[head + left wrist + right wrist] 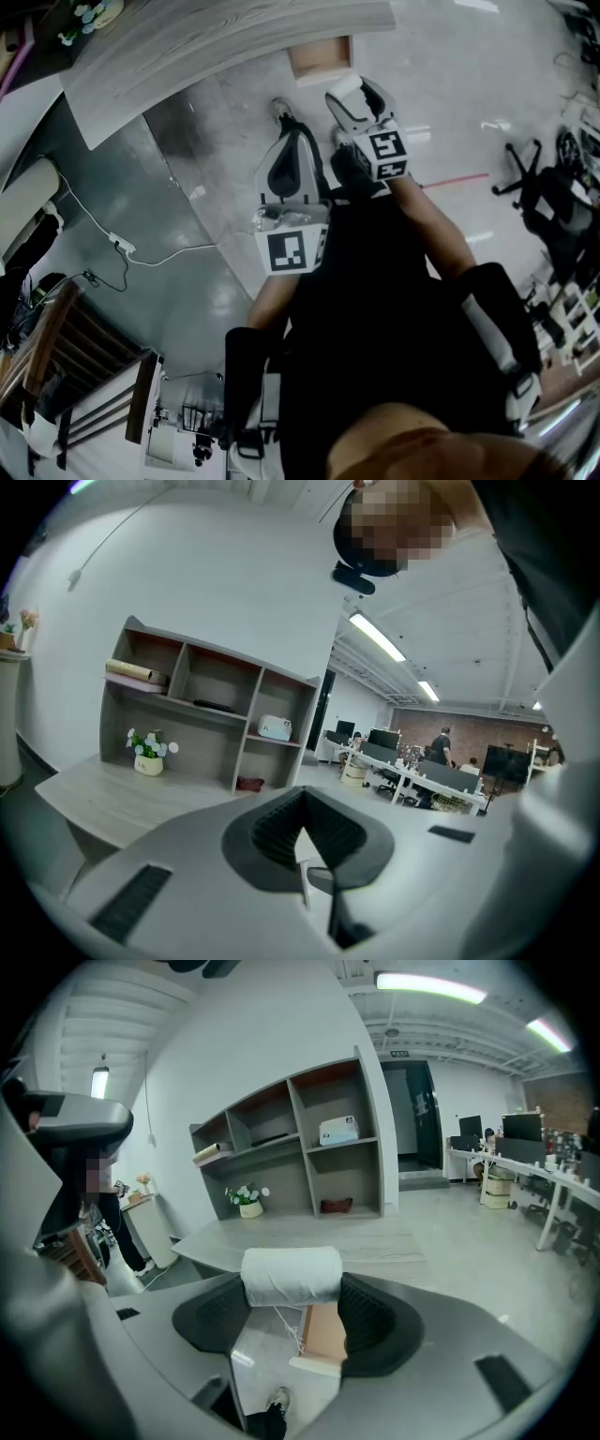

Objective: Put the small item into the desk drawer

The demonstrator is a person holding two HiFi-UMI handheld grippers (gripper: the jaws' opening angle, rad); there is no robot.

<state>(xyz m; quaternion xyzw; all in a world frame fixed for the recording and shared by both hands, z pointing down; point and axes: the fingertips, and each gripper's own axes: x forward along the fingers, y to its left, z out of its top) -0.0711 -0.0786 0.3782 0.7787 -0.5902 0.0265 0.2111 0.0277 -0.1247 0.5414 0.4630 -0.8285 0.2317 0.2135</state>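
The small item is a white roll (343,87) (291,1276), and my right gripper (352,94) (292,1288) is shut on it, holding it crosswise in the air. Just beyond and below the roll is an open wood-coloured drawer (322,58) (324,1333) under the front edge of the grey desk (234,37) (309,1241). My left gripper (296,141) (302,808) hangs beside it, nearer my body, its jaws together with nothing between them. It points towards the desk (103,794) from a distance.
A shelf hutch (206,714) (291,1143) stands on the desk with a small flower pot (148,752) (248,1202). On the floor lie a power strip with cable (122,246) and a red line (459,178). An office chair (544,187) stands at the right.
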